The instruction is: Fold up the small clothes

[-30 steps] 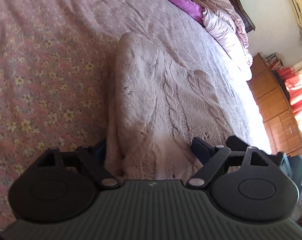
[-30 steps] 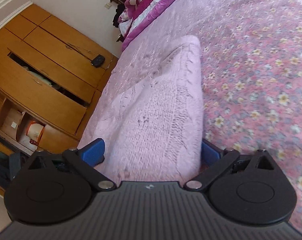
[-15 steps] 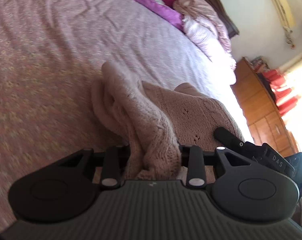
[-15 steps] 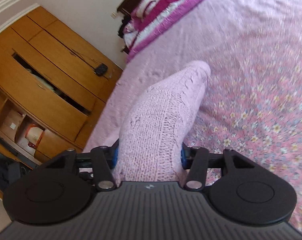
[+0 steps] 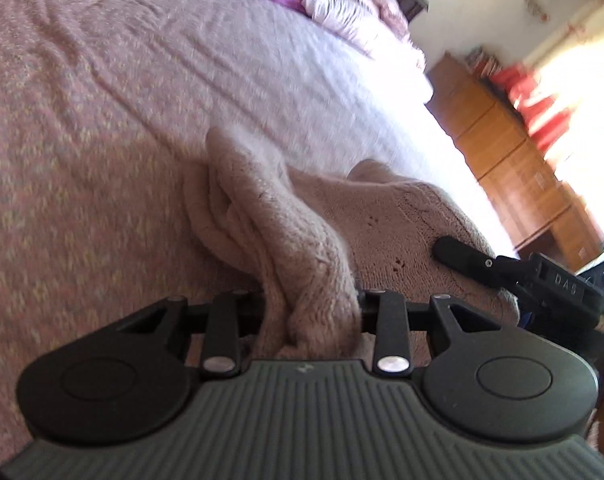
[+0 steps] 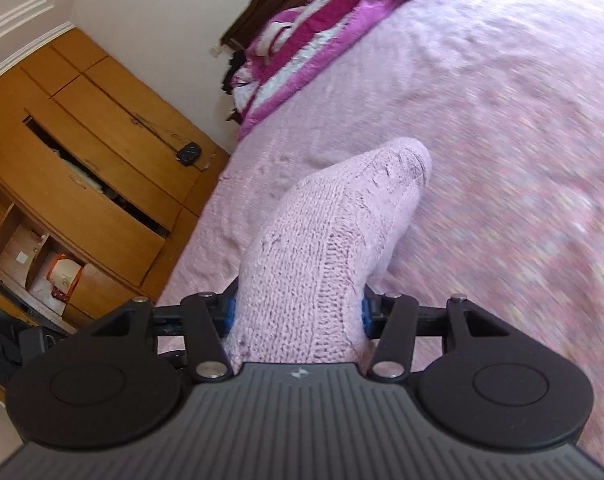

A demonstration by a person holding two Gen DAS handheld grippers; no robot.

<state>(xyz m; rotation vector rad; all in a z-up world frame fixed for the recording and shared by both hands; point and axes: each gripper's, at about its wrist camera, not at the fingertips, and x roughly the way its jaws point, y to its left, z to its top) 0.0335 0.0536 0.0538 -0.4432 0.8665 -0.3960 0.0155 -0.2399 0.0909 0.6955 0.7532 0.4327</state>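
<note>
the left claw (image 5: 310, 308) is squeezed tight on a bunched-up edge of the pink knit sweater (image 5: 382, 220). the right claw (image 6: 295, 314) is squeezed tight on another part of the same sweater, and its blue pads (image 6: 366, 316) press into the wool from both sides. in the left view you can see the right claw's black finger poking over the sweater from the right side.

from the claws the sweater hangs out and down. most of it rests in a heap on the bed (image 5: 101, 140), which has a pink flowery cover. far off are the pillows (image 5: 342, 8) and a wooden wardrobe (image 6: 81, 160).

i think the edge is being lifted to fold it over. the wool is thick and squishy, so it could slip out of a claw if it gets pulled too hard. the left side is scrunched up, so the fold could come out lumpy. if one claw goes higher than the other, the fold may end up crooked.
</note>
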